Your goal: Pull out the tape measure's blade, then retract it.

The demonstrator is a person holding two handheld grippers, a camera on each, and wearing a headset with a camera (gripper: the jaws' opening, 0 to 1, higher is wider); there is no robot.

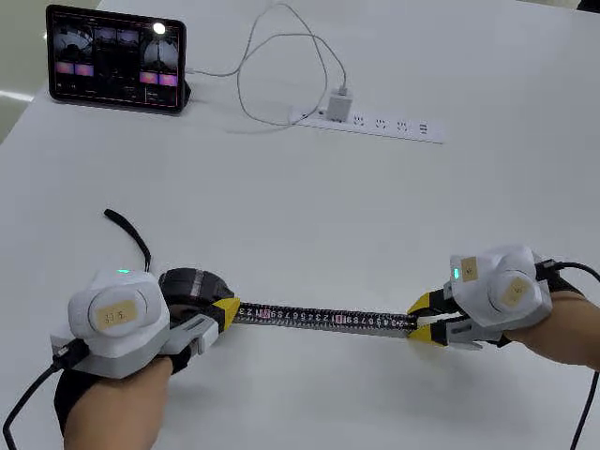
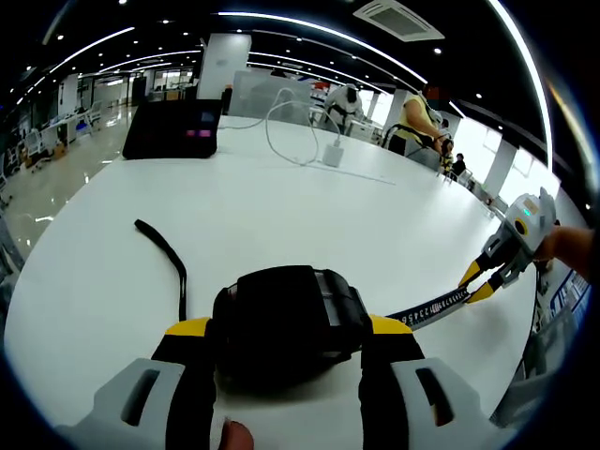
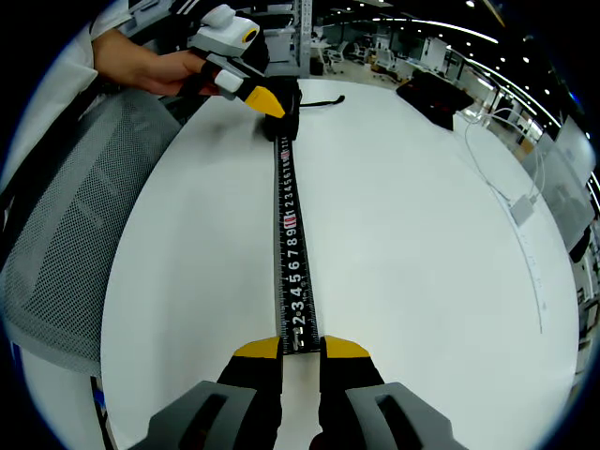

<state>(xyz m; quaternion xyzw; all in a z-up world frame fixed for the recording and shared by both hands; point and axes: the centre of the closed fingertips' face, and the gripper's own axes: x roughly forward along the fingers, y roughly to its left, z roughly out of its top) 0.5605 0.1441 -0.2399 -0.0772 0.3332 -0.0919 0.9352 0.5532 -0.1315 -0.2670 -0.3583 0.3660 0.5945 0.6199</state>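
Left gripper (image 2: 289, 328): nearest item, held at the desk's (image 1: 309, 216) near edge; fingers clamped on either side of the black tape measure case (image 1: 192, 284), which rests on the desk.
Blade (image 3: 292, 234): drawn out of the case, numbered face up, stretched straight just over the desk to the right gripper (image 3: 300, 349).
Right gripper: fingers closed on the blade's free end.
Black wrist strap (image 1: 131, 234): trails from the case, lying on the desk.
Tablet (image 1: 117, 58), white power strip (image 1: 380, 124) with charger (image 1: 339, 105): far side of the desk, well apart.
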